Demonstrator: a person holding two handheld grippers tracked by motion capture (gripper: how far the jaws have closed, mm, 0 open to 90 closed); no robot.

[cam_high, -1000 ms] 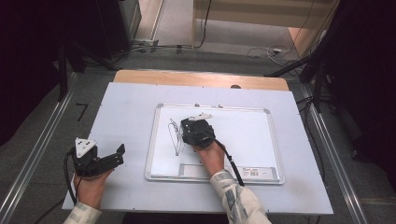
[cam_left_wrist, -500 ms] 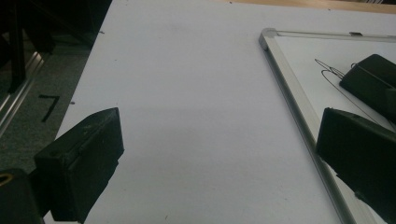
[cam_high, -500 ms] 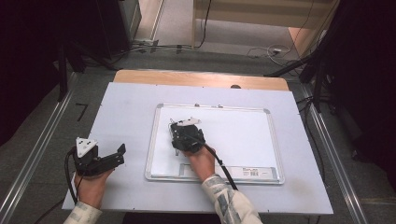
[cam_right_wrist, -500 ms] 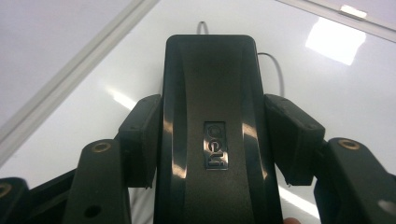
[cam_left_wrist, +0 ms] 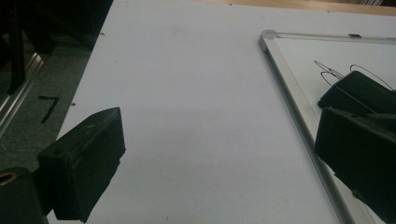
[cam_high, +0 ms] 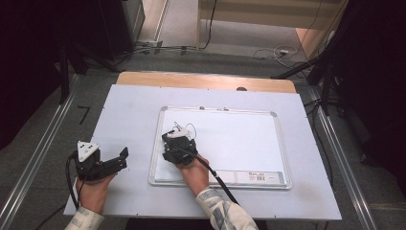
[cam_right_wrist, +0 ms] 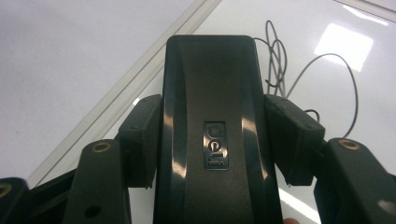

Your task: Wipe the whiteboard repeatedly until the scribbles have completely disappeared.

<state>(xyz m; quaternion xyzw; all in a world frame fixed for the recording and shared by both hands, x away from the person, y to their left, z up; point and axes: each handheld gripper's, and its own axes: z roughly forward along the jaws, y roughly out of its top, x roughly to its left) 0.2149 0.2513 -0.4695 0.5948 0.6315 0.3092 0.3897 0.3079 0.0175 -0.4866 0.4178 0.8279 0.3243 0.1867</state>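
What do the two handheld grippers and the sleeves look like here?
Both are black. The left gripper has blocky fingers, a grey three-cornered plate on top and a black cable trailing back. The right gripper has a pale plate and black cable; brass-coloured rivets sit at its finger joints. Sleeves are light and patterned.

table: white top | wooden strip: far edge | floor: cables

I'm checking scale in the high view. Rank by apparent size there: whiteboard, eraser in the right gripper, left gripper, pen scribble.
1. whiteboard
2. left gripper
3. eraser, mostly hidden under the right gripper
The pen scribble looks about eraser-sized, so I won't rank those two.
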